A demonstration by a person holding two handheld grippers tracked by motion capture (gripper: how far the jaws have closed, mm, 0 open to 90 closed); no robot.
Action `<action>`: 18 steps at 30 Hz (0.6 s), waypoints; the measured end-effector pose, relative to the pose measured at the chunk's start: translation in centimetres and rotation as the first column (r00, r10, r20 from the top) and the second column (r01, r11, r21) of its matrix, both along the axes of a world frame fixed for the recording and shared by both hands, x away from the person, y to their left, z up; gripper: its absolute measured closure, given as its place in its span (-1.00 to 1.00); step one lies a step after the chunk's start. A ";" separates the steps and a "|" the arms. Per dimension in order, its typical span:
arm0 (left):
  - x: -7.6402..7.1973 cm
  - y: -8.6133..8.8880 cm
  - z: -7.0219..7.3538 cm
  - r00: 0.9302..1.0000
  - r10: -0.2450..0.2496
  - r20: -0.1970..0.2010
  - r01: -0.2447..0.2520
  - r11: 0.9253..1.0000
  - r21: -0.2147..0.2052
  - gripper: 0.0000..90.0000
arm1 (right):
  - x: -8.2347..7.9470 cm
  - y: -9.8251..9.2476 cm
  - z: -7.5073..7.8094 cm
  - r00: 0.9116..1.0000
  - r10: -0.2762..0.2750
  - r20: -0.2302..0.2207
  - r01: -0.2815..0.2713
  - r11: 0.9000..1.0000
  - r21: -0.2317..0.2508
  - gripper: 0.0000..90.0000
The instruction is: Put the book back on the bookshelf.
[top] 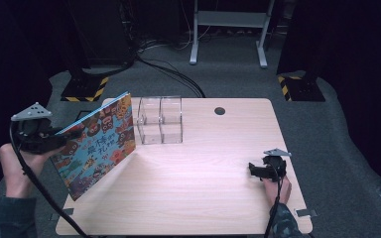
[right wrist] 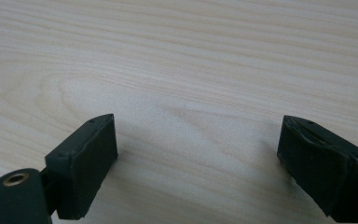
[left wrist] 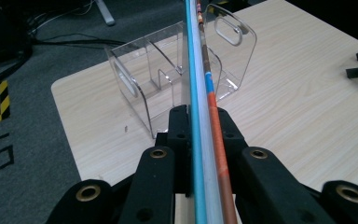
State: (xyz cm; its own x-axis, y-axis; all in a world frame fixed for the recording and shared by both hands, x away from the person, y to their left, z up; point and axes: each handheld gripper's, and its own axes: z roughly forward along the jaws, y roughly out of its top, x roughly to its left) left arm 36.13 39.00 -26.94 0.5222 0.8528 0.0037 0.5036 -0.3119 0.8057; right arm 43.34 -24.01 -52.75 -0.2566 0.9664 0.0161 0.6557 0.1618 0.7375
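One picture book (top: 97, 144), colourful cover, clamped at its edge in your left gripper (top: 54, 138) and held tilted above the table's (top: 203, 188) left side, just beside the clear acrylic rack (top: 159, 120). Your right gripper (top: 254, 170) rests on the table's right side, jaws spread wide and empty.

The table (top: 203, 198) has a pale wood-grain top with rounded corners and stands on grey carpet. A small dark round hole (top: 220, 110) sits near its far edge. A clear plastic rack (top: 159, 120) with upright dividers stands on the far left part of the top. The rest of the surface is bare wood, brightly lit across the middle.
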 end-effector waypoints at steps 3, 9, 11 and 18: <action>0.3 0.0 -0.2 1.000 0.015 0.002 -0.015 1.000 -0.001 0.80 | 0.0 0.0 0.0 1.000 0.000 0.000 0.000 1.000 0.000 -0.75; 1.2 0.3 -0.4 0.999 0.031 -0.009 -0.031 0.999 -0.013 0.80 | -0.1 0.0 0.0 1.000 0.001 -0.002 -0.001 1.000 0.000 -0.74; 1.5 0.3 -0.4 0.999 0.041 -0.007 -0.041 0.999 -0.017 0.80 | -0.1 0.0 0.0 1.000 0.001 -0.003 -0.001 1.000 0.000 -0.74; 2.2 0.4 -0.4 0.998 0.067 0.002 -0.066 0.997 -0.027 0.80 | -0.1 0.0 0.0 1.000 0.000 -0.003 0.000 1.000 -0.001 -0.74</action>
